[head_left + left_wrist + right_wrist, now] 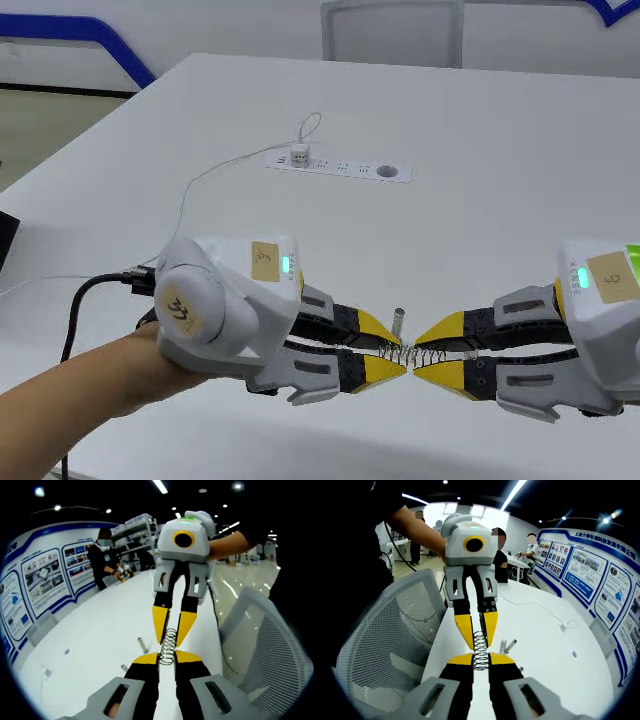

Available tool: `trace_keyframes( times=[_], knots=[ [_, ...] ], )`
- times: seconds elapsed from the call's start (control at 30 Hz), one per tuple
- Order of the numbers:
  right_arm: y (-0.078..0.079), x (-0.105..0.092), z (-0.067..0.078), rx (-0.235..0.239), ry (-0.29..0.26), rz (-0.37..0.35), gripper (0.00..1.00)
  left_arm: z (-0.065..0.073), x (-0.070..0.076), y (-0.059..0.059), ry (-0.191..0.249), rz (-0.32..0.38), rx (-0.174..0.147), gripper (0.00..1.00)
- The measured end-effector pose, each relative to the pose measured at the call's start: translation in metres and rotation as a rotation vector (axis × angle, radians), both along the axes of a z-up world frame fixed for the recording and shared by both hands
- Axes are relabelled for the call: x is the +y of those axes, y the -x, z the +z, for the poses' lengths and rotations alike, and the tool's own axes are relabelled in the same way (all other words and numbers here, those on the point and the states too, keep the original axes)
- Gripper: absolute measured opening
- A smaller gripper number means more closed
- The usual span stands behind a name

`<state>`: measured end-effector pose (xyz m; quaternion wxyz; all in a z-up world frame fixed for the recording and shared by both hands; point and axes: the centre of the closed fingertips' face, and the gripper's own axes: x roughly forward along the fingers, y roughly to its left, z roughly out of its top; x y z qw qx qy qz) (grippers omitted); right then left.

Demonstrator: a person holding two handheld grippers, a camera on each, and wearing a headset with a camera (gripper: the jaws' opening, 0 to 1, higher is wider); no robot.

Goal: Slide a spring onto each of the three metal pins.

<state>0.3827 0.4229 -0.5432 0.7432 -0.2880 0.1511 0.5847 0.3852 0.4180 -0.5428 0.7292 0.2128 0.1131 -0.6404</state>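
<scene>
Head view: both grippers lie low over the white table (470, 200), tips facing each other, almost touching.

Left gripper (402, 353): held in a hand (150, 365) and entering from the left. Yellow jaws nearly shut, pinching one end of the spring (432, 354).

Right gripper (416, 353): enters from the right, body cut off by the frame edge. Jaws likewise almost closed, on the other end of the spring.

Spring: held level just above the table, bridging the two pairs of tips. The coils show in the narrow slot between the jaws, while the ends are hidden by the yellow pads. Cannot tell whether a pin runs inside it.

Pin (398, 322): upright on the table just behind the tips and apart from them. Its base is hidden by the left gripper's upper jaw.

Left gripper view: spring (169, 649) runs from that gripper's own tips (167, 658) up into the right gripper's tips (170, 642). To the left, one pin (142, 645) and a second, smaller one (124, 668), too small to make out.

Right gripper view: spring (480, 652) sits between its own tips (480, 659) and the left gripper's (480, 645). Just right of them is a pin (511, 644) with something coiled beside it, blurred.

Farther back on the table: power strip (340, 167) with a thin white cable (200, 185).
</scene>
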Motion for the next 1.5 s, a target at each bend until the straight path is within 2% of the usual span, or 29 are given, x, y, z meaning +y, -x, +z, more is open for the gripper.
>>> trace_keyframes(
  times=[0.4,0.53,0.67,0.83,0.97,1.27,1.5],
  knots=[
    [0.000,-0.004,-0.008,0.012,0.023,-0.003,0.16,0.000,0.000,0.005,0.000,-0.030,-0.006,0.10],
    [0.001,-0.005,-0.011,0.024,0.029,0.004,0.12,0.002,0.001,0.004,0.007,-0.026,-0.011,0.10],
    [0.001,-0.004,-0.010,0.034,0.024,0.000,0.11,0.000,0.001,0.004,-0.006,-0.029,-0.016,0.10],
    [0.002,-0.004,-0.002,0.058,-0.018,-0.012,0.11,-0.001,0.000,0.003,-0.013,-0.017,-0.011,0.10],
    [0.002,-0.002,0.009,0.069,-0.065,-0.007,0.11,0.001,0.000,0.001,-0.009,-0.008,-0.012,0.10],
    [0.005,0.006,0.019,0.080,-0.120,0.012,0.11,-0.002,-0.001,0.001,-0.038,-0.013,-0.029,0.10],
    [0.007,0.013,0.026,0.103,-0.174,0.012,0.11,-0.003,-0.002,0.002,-0.041,-0.005,-0.025,0.10]
  ],
)
